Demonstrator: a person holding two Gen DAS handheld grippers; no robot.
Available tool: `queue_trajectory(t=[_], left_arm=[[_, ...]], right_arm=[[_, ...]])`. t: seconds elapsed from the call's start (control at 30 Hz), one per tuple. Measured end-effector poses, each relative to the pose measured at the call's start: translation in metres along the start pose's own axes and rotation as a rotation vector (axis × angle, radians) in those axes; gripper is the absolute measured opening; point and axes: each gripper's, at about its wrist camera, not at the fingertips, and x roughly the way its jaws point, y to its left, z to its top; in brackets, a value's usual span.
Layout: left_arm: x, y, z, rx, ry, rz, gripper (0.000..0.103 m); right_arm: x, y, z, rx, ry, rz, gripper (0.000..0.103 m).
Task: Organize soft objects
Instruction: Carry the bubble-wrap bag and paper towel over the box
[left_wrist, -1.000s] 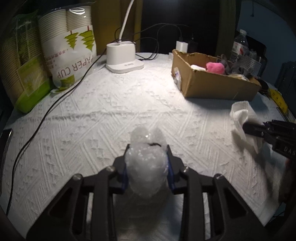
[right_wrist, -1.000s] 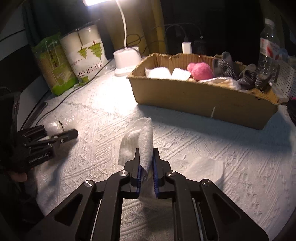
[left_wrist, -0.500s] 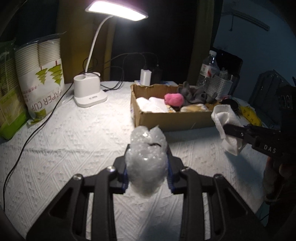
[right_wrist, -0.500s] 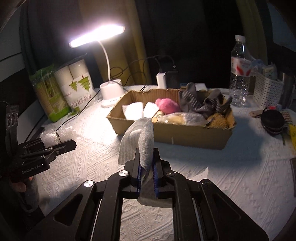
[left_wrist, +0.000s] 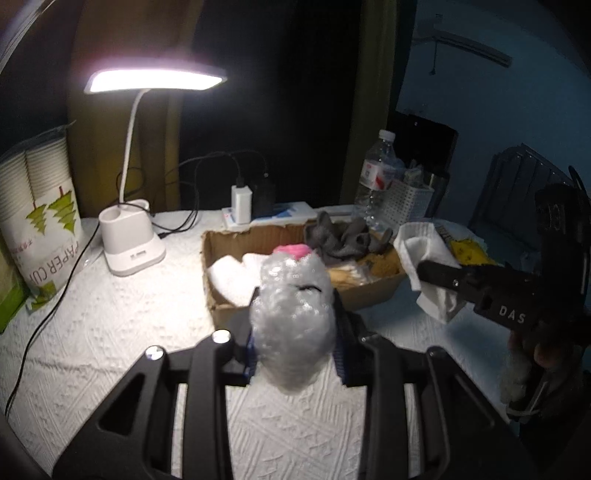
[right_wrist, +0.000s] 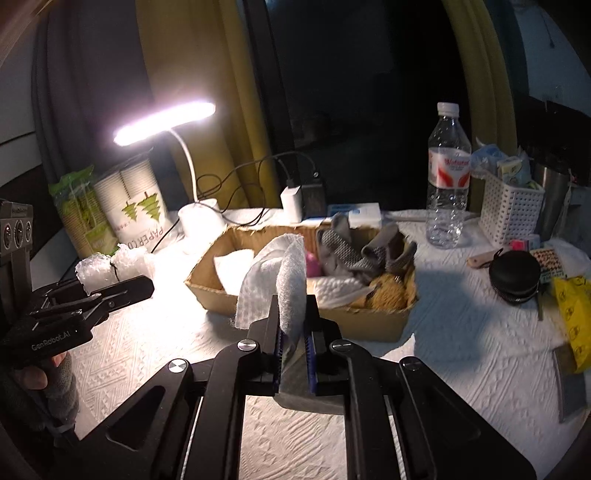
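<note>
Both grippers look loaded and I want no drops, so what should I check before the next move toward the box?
1. Left gripper grip: jaws shut on the bubble wrap, wad bulging above and below. Ok.
2. Right gripper grip: jaws shut on the foam sheet, pinched at its lower part, top flopping free. Ok, but loose.
3. Both loads off the table: ok.
4. Room in the box: already holds white pads, a pink ball and grey socks; free space cannot tell.
5. Path to the box: nothing between jaws and rim. Ok.
6. Grippers apart: ok.
</note>
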Motion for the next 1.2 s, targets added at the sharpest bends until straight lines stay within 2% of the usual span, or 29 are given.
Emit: queue_trajectory(t=[0.13, 0.4, 0.6, 0.7, 0.93, 1.2], left_arm=[[0.006, -0.011, 0.011, 0.027, -0.015, -0.011, 0.033], [0.025, -0.006, 0.034, 0.015, -0.033, -0.016, 0.033], [0.033, 0.0, 0.052, 0.044, -0.07, 0.022, 0.033], [0.041, 0.007, 0.058, 0.027, -0.066, 0.027, 0.033], [0.062, 0.018, 0.063, 0.009, -0.067, 0.028, 0.033], [0.107, 0.034, 0.048, -0.03, 0.007, 0.021, 0.033]], right_arm=[[-0.002, -0.007, 0.008, -0.006, -0.017, -0.008, 0.011], [-0.003, -0.019, 0.027, -0.021, -0.051, -0.022, 0.011], [0.0, -0.023, 0.041, -0.013, -0.079, -0.012, 0.011], [0.006, -0.025, 0.048, -0.002, -0.087, -0.004, 0.011], [0.035, -0.025, 0.056, -0.03, -0.055, -0.024, 0.011], [0.077, -0.031, 0.052, -0.024, 0.017, -0.021, 0.011]])
